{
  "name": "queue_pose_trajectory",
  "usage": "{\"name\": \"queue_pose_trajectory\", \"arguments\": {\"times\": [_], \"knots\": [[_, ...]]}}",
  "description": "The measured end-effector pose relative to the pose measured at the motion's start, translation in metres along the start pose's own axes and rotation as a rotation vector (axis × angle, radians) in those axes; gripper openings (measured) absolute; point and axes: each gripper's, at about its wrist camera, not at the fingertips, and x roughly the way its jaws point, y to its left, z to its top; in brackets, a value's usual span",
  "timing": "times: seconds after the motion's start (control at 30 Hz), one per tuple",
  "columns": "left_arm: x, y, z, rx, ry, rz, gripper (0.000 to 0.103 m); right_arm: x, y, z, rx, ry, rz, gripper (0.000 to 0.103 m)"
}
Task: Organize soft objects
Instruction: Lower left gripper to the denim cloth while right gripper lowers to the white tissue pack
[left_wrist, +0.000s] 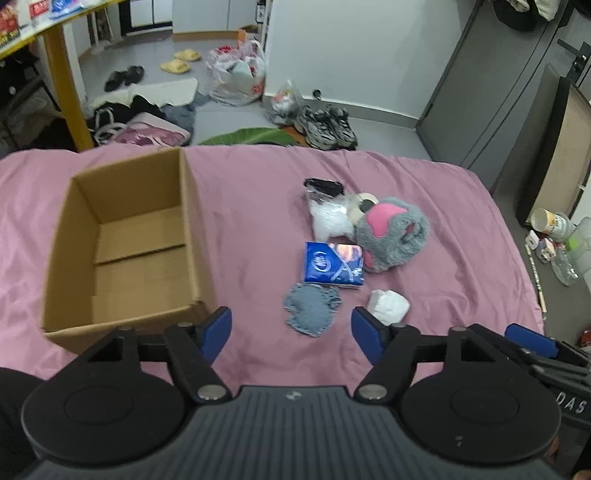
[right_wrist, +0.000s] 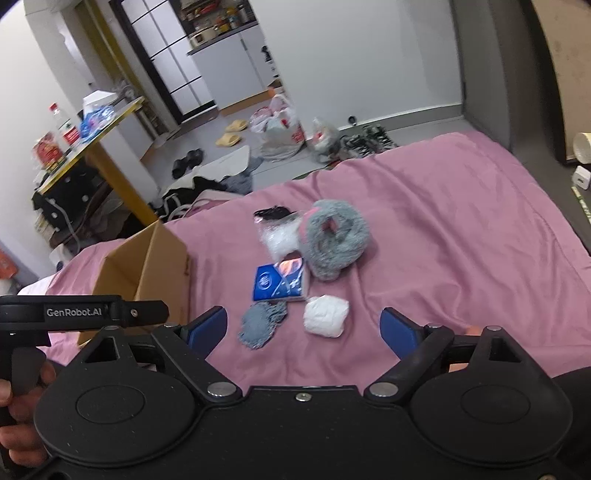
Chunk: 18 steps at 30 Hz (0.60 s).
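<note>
On the pink bedsheet lies a small heap: a grey plush slipper with a pink patch, a clear plastic bag of white stuff, a blue tissue pack, a grey-blue knitted cloth and a white wad. An empty cardboard box stands open to their left. My left gripper is open, just short of the grey cloth. My right gripper is open too, hovering before the white wad.
Beyond the bed's far edge the floor holds sneakers, plastic bags, slippers and clothes. A yellow table leg stands at the left. Dark cabinet doors and bottles line the right side.
</note>
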Motion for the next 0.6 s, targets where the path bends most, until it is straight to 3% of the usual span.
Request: {"name": "queue_pose_trajectory", "arguments": {"times": [0.1, 0.2, 0.43, 0.6], "knots": [[0.011, -0.003, 0.002, -0.002, 0.015, -0.008, 0.061, 0.010, -0.002, -0.001, 0.017, 0.020, 0.006, 0.087], [0.023, -0.004, 0.005, -0.018, 0.036, -0.021, 0.056, 0.023, -0.004, 0.000, 0.051, 0.035, 0.007, 0.078], [0.052, -0.007, 0.011, -0.049, 0.084, -0.037, 0.055, 0.058, -0.019, 0.004, 0.208, 0.117, 0.028, 0.070], [0.073, -0.006, 0.013, -0.086, 0.119, -0.034, 0.055, 0.069, -0.028, 0.005, 0.280, 0.132, 0.000, 0.070]]}}
